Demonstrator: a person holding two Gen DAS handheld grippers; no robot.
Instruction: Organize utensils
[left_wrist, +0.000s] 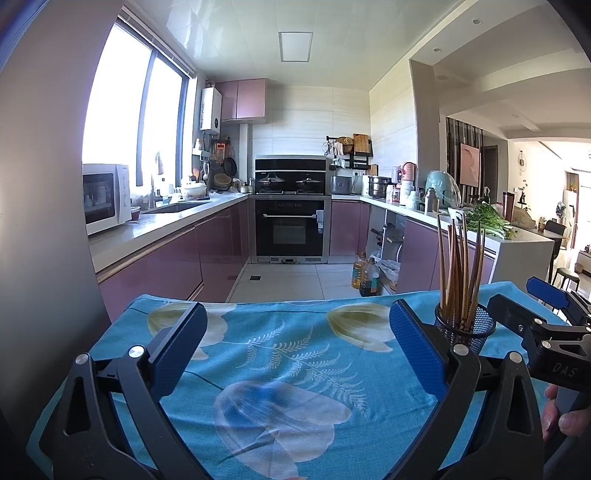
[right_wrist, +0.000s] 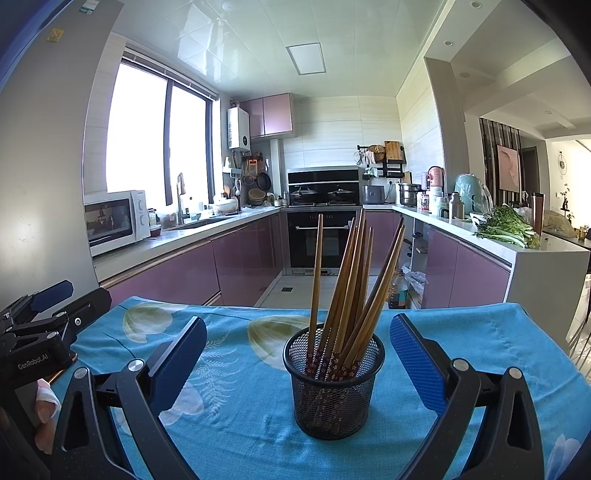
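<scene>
While both tools hover low over the blue floral cloth (right_wrist: 236, 398) on the surface, we see the chopsticks (right_wrist: 351, 280) bunched upright and leaning in the black mesh cup (right_wrist: 334, 391). Our right hand-held gripper (right_wrist: 299, 354) is spread wide with the cup standing between its blue pads, touching neither. Our left hand-held gripper (left_wrist: 299, 350) is equally wide and empty, the cup just beyond its right finger (left_wrist: 417, 354)
</scene>
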